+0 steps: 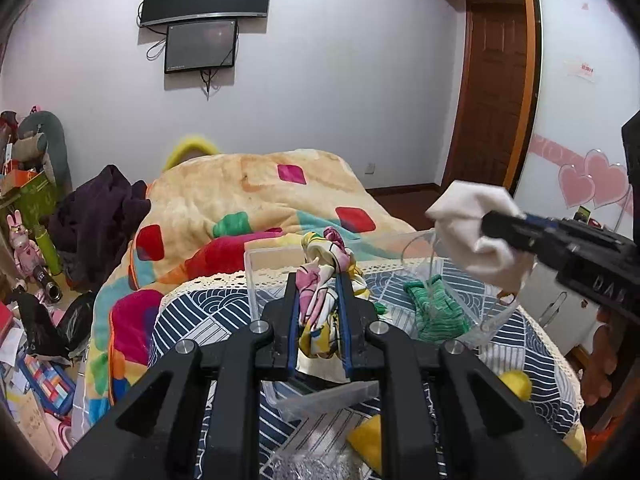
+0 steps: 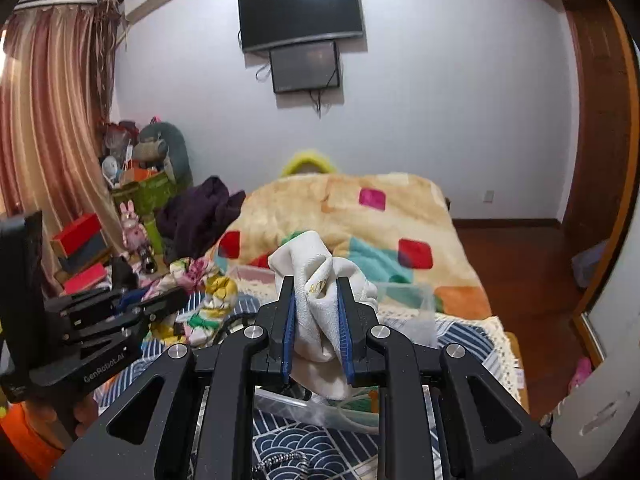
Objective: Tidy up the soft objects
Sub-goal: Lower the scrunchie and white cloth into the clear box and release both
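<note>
My left gripper (image 1: 318, 280) is shut on a floral yellow-pink-white cloth (image 1: 322, 268), held above a clear plastic bin (image 1: 256, 276) on the patterned table. My right gripper (image 2: 316, 286) is shut on a white cloth (image 2: 320, 292), also seen in the left wrist view (image 1: 472, 232), held above a second clear bin (image 1: 496, 320). A green knitted item (image 1: 436, 312) lies inside that second bin. The floral cloth also shows at the left in the right wrist view (image 2: 200, 296), in the left gripper (image 2: 176, 300).
The table has a blue-and-white patterned cloth (image 1: 200, 320) with a lace edge. Yellow soft items (image 1: 516, 384) lie on it near the front right. A bed with a colourful blanket (image 1: 248, 200) stands behind. Clutter and toys (image 1: 28, 240) fill the left floor.
</note>
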{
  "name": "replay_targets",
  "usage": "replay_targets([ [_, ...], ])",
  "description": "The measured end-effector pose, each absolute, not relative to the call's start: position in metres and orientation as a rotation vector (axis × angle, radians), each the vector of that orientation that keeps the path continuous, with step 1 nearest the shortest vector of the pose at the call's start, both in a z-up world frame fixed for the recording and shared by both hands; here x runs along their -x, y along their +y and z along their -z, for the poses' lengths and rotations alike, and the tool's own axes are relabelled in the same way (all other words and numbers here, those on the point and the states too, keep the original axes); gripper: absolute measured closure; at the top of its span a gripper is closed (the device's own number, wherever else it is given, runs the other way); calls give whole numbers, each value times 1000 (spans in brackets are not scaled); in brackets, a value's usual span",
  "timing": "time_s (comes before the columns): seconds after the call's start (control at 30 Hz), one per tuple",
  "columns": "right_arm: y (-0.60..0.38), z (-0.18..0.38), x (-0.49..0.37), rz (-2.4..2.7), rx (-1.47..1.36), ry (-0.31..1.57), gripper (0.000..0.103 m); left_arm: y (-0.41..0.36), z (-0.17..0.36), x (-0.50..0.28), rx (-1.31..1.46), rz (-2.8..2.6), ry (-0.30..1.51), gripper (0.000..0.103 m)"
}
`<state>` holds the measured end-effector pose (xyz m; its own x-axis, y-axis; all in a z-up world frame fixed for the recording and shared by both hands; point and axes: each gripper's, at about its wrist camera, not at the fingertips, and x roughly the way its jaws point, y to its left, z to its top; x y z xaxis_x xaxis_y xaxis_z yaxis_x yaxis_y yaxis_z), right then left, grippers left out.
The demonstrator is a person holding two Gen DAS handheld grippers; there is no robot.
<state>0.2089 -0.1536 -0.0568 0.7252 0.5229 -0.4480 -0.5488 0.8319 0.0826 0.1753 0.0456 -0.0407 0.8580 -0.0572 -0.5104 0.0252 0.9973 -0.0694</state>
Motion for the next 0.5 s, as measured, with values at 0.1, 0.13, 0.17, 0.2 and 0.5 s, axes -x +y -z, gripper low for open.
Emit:
replay_targets([
  [0.1, -145, 68, -216, -578, 92, 509, 86, 41, 48, -183, 59, 47, 568, 87],
  [0.13, -144, 70, -219, -573, 98, 520, 86, 41, 51, -185, 61, 47, 580, 87],
  [0.17, -142, 73, -223, -571, 103, 535, 86, 41, 54, -188, 64, 39, 590, 87],
  [0.2, -140, 77, -226, -572, 108, 554, 86, 41, 59, -192, 73, 36, 609, 87],
  [0.5, -132, 98, -242, -567, 152, 659, 86, 29, 96, -216, 64, 38, 743, 87],
])
